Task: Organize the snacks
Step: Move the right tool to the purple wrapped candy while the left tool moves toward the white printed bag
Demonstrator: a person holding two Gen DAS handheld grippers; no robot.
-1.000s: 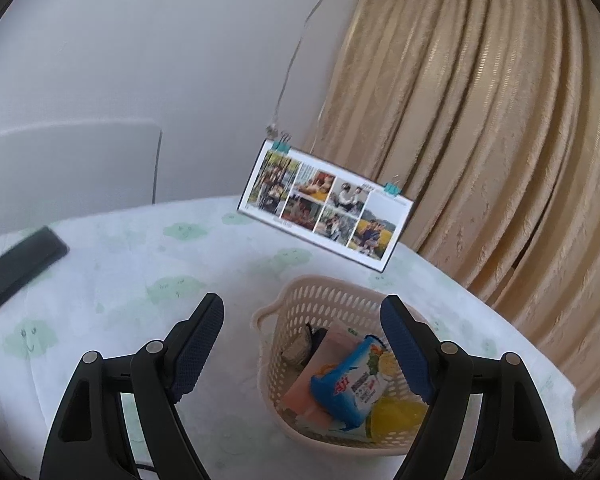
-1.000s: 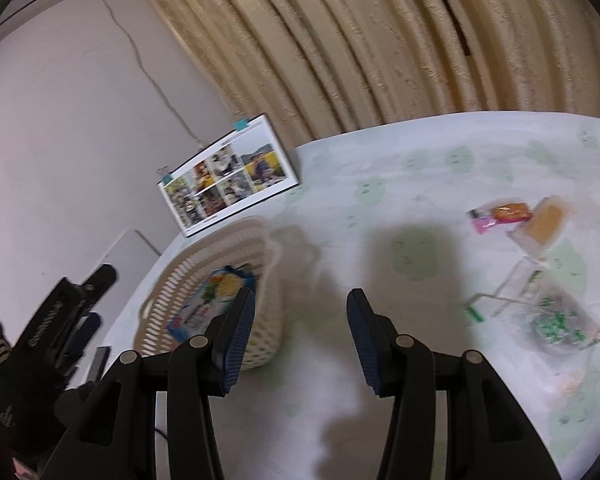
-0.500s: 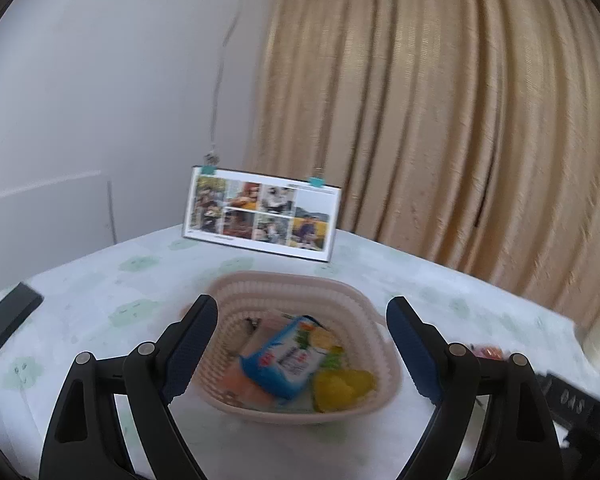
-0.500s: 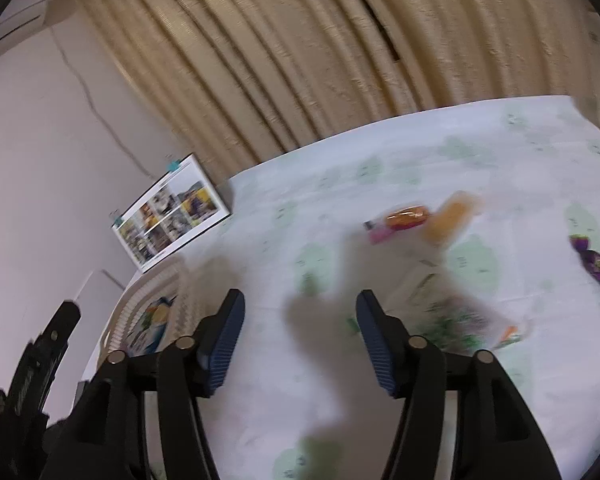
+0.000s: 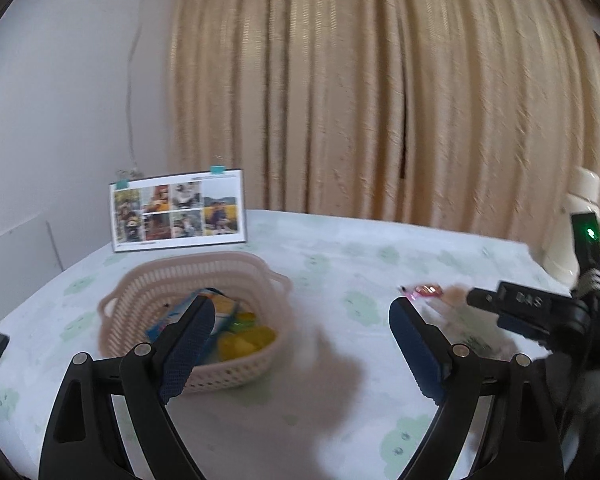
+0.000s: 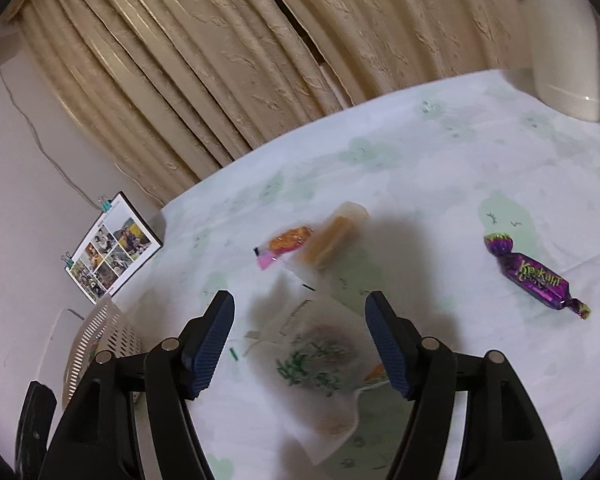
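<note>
A round table wore a white cloth with pale green clouds. Tan curtains hung behind it, beside a white wall. A photo card stood near the pink basket, which held a blue packet and yellow snacks. The left gripper was wide open and empty. The right gripper was wide open too, above a clear snack bag. A purple candy lay well apart.

Black hand-held gripper, blue ribbed pads
</note>
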